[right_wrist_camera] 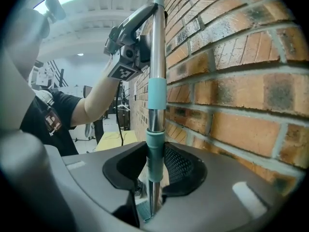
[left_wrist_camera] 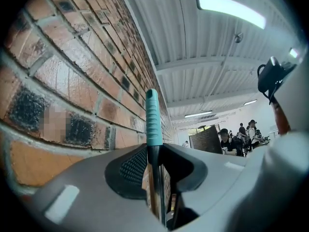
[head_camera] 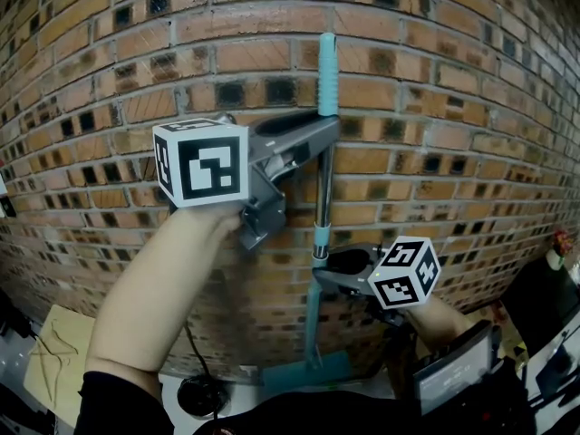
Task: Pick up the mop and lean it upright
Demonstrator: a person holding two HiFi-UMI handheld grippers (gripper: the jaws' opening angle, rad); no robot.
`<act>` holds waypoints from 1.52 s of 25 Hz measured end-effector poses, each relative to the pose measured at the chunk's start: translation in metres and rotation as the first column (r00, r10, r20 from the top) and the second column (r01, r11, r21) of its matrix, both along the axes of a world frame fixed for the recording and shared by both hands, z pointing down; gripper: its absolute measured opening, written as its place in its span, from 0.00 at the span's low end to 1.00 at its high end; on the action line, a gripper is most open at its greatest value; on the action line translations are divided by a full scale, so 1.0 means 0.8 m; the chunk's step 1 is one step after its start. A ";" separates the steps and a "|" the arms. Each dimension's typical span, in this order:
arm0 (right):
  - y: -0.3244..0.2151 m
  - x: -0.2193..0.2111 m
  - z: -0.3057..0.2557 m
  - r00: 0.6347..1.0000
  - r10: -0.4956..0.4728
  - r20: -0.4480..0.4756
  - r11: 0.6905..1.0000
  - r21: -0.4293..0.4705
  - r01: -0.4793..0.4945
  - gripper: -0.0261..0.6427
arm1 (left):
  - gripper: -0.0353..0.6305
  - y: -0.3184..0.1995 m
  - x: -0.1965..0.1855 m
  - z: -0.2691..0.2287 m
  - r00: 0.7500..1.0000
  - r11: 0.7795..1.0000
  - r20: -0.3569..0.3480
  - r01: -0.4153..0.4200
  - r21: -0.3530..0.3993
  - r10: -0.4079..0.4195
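The mop [head_camera: 320, 198] stands upright against the brick wall [head_camera: 435, 107], a silver pole with a teal grip at the top and a teal flat head [head_camera: 308, 368] low down. My left gripper [head_camera: 319, 134] is shut on the pole just below the teal grip [left_wrist_camera: 153, 117]. Lower on the pole, my right gripper [head_camera: 322, 270] is shut on the teal collar [right_wrist_camera: 154, 151]. In the right gripper view the pole [right_wrist_camera: 157, 47] rises past the left gripper [right_wrist_camera: 147, 18] above.
The brick wall [left_wrist_camera: 72, 81] is right behind the pole. A black round object with a cable [head_camera: 201, 393] and a yellow sheet [head_camera: 54, 361] lie on the floor at the lower left. Dark equipment [head_camera: 458, 379] sits at the lower right. People [left_wrist_camera: 236, 137] stand far off.
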State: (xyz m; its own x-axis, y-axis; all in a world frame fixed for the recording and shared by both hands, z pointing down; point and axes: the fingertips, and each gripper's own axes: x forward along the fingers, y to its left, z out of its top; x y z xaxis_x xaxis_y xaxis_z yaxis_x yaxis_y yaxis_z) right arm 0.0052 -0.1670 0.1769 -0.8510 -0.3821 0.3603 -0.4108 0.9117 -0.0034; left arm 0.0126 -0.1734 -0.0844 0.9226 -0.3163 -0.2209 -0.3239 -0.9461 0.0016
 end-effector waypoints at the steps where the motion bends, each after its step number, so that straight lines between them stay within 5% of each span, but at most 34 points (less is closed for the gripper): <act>1: 0.000 0.000 -0.001 1.000 -0.001 -0.001 1.000 0.001 0.001 0.23 | 0.21 0.000 0.001 -0.001 1.000 1.000 -0.001 -0.002 -0.002 0.002; 24: -0.004 -0.001 0.002 1.000 0.000 -0.013 1.000 0.013 0.000 0.23 | 0.21 -0.002 -0.003 0.000 1.000 1.000 0.003 0.005 0.020 -0.005; 38: -0.023 -0.002 0.091 0.998 0.038 -0.051 0.999 -0.015 -0.039 0.23 | 0.20 -0.024 -0.003 0.088 0.997 0.998 0.045 0.056 -0.010 -0.055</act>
